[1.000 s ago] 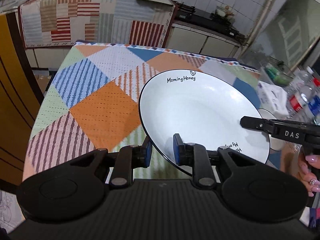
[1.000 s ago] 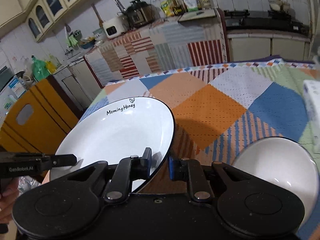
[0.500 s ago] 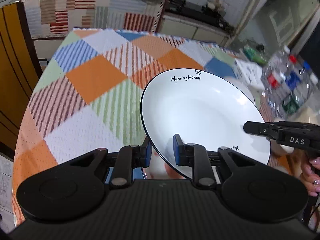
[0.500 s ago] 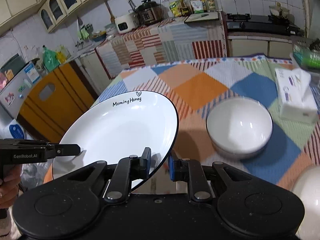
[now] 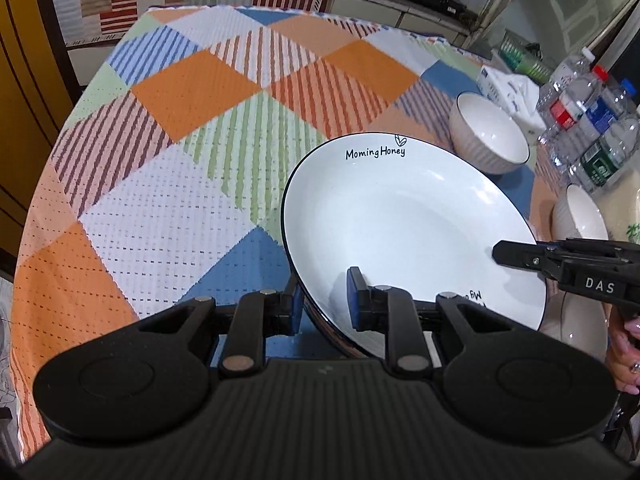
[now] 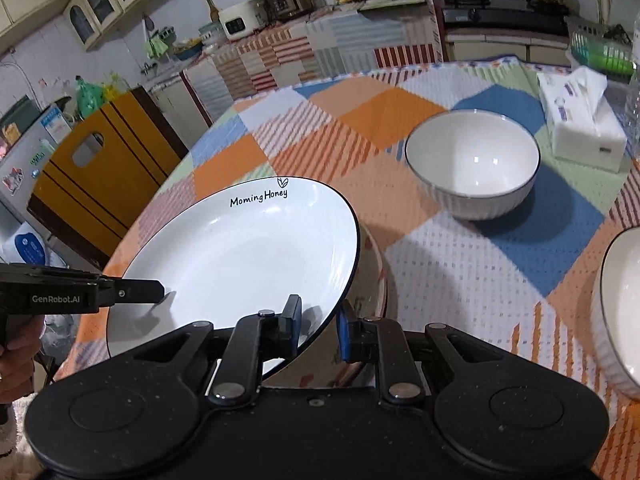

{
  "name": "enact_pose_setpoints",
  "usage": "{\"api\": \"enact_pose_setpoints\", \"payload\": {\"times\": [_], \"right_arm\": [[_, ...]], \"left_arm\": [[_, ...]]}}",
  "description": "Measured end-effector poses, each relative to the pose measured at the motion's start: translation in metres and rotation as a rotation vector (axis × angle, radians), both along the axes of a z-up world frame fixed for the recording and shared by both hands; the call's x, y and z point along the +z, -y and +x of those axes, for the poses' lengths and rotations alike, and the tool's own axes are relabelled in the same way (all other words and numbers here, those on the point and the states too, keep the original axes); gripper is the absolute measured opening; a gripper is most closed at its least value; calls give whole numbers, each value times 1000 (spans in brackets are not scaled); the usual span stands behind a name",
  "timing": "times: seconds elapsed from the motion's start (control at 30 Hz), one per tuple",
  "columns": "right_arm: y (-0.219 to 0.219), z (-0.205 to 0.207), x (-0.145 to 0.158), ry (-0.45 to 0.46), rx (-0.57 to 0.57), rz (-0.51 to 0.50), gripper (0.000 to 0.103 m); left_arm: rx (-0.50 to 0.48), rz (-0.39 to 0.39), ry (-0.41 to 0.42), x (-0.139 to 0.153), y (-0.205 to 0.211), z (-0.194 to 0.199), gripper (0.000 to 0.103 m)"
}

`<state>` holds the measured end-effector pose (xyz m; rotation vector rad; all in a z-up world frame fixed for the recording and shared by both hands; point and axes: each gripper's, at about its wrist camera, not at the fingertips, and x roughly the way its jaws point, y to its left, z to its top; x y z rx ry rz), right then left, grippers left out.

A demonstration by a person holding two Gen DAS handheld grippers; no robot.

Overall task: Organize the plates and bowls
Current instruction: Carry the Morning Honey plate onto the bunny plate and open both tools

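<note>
A white plate [image 5: 408, 232] with a thin dark rim and the words "Morning Honey" hangs tilted above the patchwork tablecloth [image 5: 192, 184]. My left gripper [image 5: 324, 300] is shut on its near left rim. My right gripper [image 6: 319, 326] is shut on the near right rim of the same plate [image 6: 240, 264]. Each gripper's tip also shows in the other view, resting on the plate's edge. A second plate's rim [image 6: 378, 276] peeks out just below the held one. One white ribbed bowl [image 6: 472, 160] stands beyond it, and another bowl [image 6: 624, 304] sits at the right edge.
A tissue box [image 6: 580, 120] lies at the far right of the table. Several plastic bottles [image 5: 592, 120] stand beside the bowls. A yellow cabinet [image 6: 96, 168] is left of the table, and a kitchen counter runs behind it. A hand shows at each frame's edge.
Both grippers have carried the plate together across the table toward its near right part. The two bowls, the tissue box and the bottles have come into view. Both grips are unchanged.
</note>
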<state>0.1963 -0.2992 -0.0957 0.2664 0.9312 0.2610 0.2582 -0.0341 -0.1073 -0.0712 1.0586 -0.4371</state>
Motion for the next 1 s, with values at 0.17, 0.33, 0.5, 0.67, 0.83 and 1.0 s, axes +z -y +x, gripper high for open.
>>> {"api": "enact_pose_setpoints", "payload": {"times": [0.17, 0.33, 0.5, 0.67, 0.83, 1.0], "right_arm": [[0, 0, -5, -30, -14, -19, 23], [-13, -7, -1, -60, -21, -83, 24], [-23, -8, 3, -62, -24, -163, 26], [-45, -4, 7, -91, -39, -323, 30], [-55, -6, 1, -95, -23, -424, 32], [-65, -8, -9, -23, -11, -533, 38]], "left_arm": [[-16, 10, -23, -8, 5, -2, 21], [-35, 17, -20, -11, 3, -5, 22], [-36, 27, -32, -11, 5, -3, 23], [-40, 40, -46, -16, 10, -5, 25], [-35, 95, -21, -14, 20, -10, 26], [-2, 168, 36, -16, 31, -15, 26]]}}
